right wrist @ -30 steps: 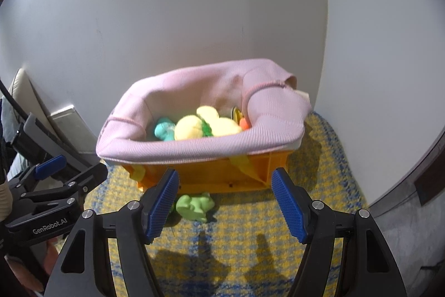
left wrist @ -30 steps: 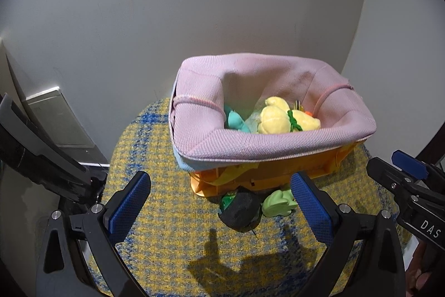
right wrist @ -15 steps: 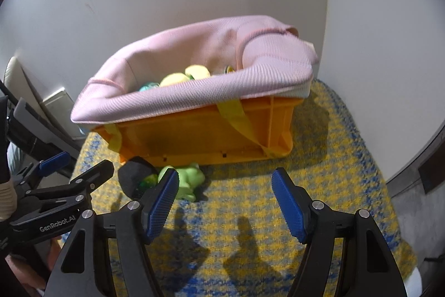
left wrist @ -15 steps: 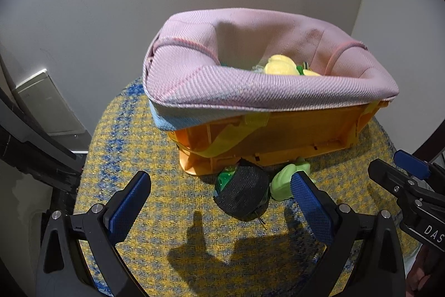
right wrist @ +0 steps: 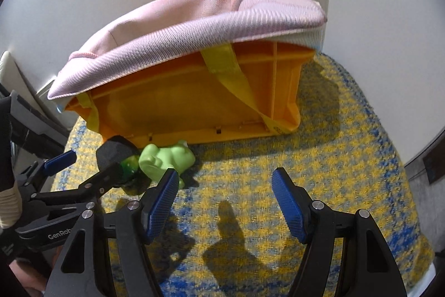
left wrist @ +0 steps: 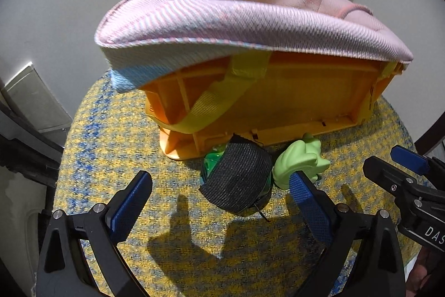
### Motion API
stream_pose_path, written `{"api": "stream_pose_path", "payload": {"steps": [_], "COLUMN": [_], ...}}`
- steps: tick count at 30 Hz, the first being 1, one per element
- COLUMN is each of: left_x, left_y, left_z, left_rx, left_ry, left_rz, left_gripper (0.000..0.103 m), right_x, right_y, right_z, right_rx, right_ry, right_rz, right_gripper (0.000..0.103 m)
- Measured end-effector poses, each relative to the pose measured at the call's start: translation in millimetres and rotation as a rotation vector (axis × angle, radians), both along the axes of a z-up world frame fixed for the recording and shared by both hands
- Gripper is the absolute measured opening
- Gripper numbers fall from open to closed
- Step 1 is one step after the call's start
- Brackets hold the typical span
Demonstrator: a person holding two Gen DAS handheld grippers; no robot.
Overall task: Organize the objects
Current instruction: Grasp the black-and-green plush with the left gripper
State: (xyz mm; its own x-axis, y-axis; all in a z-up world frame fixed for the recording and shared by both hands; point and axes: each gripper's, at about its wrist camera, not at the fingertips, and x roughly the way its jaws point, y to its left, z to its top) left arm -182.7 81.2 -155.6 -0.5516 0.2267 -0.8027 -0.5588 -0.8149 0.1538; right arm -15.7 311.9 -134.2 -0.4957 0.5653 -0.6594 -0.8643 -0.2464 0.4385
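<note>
An orange crate [left wrist: 292,105] lined with a pink cloth bag [left wrist: 236,18] stands on a yellow-blue checked surface [left wrist: 111,157]; it also shows in the right wrist view [right wrist: 180,107]. In front of it lie a green ball wrapped in black mesh [left wrist: 236,180] and a light green toy frog [left wrist: 300,160]. My left gripper [left wrist: 219,199] is open, low, with the mesh ball between its fingers. My right gripper [right wrist: 225,199] is open and empty, just right of the frog [right wrist: 167,157] and the mesh ball [right wrist: 116,152]. The crate's contents are hidden.
White walls meet in a corner behind the crate. A pale panel [left wrist: 33,99] leans at the left. The yellow bag strap [left wrist: 222,99] hangs down the crate's front. The checked surface drops off at its right edge [right wrist: 411,185].
Both grippers have dropped lower and moved in toward the crate's foot. The toys inside the crate are now out of sight, and the mesh ball now lies between my left fingers.
</note>
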Motion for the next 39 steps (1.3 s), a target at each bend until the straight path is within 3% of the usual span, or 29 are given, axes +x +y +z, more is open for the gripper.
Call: {"api": "stream_pose_path", "payload": {"steps": [9,19,27,39], "left_x": [0,-2,11,18], "left_y": [5,5,-2,-53], "left_z": [-20,-30,-28,-10], "left_rx": [-0.005,0.004,-0.002,0.015], "left_ry": [-0.033,-0.049,-0.033,0.025], "left_rz": [-0.01,-0.035,-0.045,0.042], "left_gripper": [0.092,0.06,0.06,0.06], "right_x": [0,-6,-13,-53], "right_y": [3,6,4,1], "right_z": [-14,-22,-20,0], "right_rx": [-0.027,-0.049,-0.047,-0.011], "right_ry": [-0.006,-0.011,-0.024,-0.053], "right_rz": [-0.002,0.008,0.02,0.08], "right_gripper": [0.069,0.069,0.069,0.069]}}
